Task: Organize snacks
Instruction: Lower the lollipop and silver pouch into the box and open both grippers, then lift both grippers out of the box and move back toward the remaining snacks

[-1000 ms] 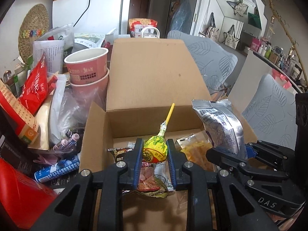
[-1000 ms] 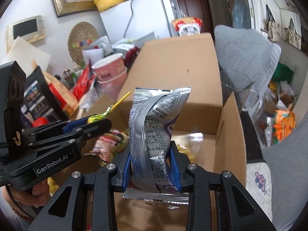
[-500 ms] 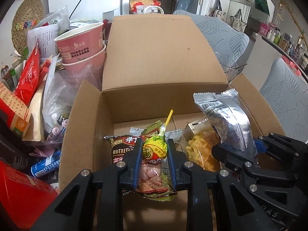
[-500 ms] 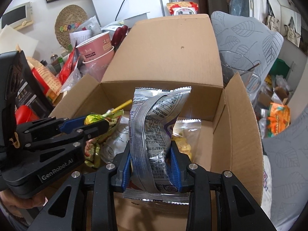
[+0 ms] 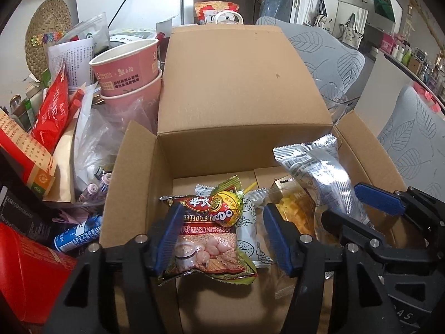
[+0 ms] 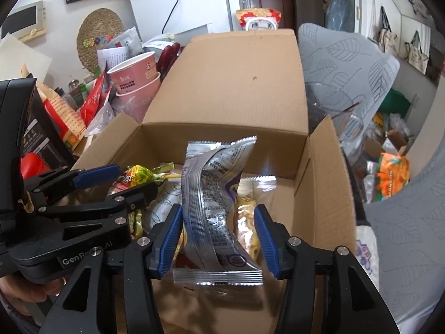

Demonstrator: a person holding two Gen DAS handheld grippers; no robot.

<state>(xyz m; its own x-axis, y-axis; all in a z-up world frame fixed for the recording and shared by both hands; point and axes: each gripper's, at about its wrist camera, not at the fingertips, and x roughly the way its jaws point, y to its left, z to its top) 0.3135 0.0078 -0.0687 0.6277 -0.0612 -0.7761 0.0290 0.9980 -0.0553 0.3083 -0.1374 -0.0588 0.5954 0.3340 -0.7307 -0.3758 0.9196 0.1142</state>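
I have the left gripper (image 5: 222, 239) over the near end of the open cardboard box (image 5: 244, 94), its jaws parted and just been opening. Between them, clear of both blue pads, lies the red snack packet (image 5: 207, 246) with the yellow-wrapped lollipop (image 5: 226, 204) resting on its upper edge; neither is gripped. A white packet (image 5: 250, 228) lies just beside these on the box floor, under the right-hand pad's line.

My right gripper (image 6: 219, 239) sits beside the left one, also inside the box mouth. Its jaws have likewise just been opening. The silver foil packet (image 6: 217, 203) stands upright between the pads with a gap on the right side; on the left side I cannot tell whether the pad touches. It leans against a clear bag of yellow snacks (image 6: 246, 217) behind it.

Outward: the box lid stands raised at the far side. Left of the box, two stacked pink paper cups (image 5: 128, 69) and a red pouch (image 5: 51, 114) sit among clutter on the table.
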